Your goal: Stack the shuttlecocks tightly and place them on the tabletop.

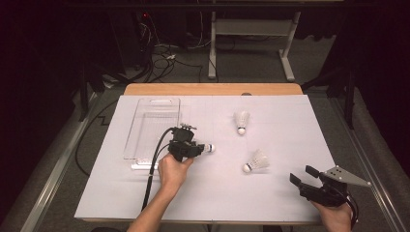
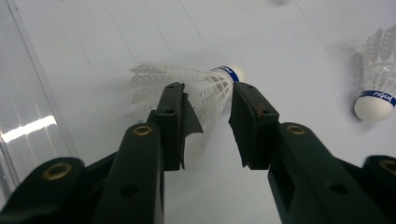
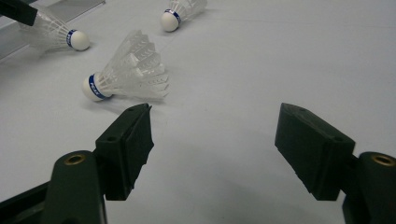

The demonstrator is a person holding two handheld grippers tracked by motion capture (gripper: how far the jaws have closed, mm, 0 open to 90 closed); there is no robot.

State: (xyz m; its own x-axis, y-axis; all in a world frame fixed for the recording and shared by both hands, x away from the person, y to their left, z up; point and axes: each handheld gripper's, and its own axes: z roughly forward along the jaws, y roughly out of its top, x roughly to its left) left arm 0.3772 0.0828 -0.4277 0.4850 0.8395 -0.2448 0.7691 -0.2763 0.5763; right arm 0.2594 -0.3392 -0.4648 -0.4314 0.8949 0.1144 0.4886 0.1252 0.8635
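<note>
Left gripper (image 2: 208,126) jaws grasping shuttlecock (image 2: 196,86), blue-banded cork, right gripper (image 3: 212,140) jaws released.

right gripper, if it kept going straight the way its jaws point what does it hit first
Probably the nearest shuttlecock, lying on its side on the white table sheet. It sits slightly toward one jaw of the open right gripper, so a dead-straight push might slip past its feathers; depth is hard to judge.

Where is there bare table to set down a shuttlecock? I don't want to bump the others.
Free: the near strip between the left gripper and right gripper, and the far-right corner. Crowded: by the clear tray and between the two lying shuttlecocks.
</note>
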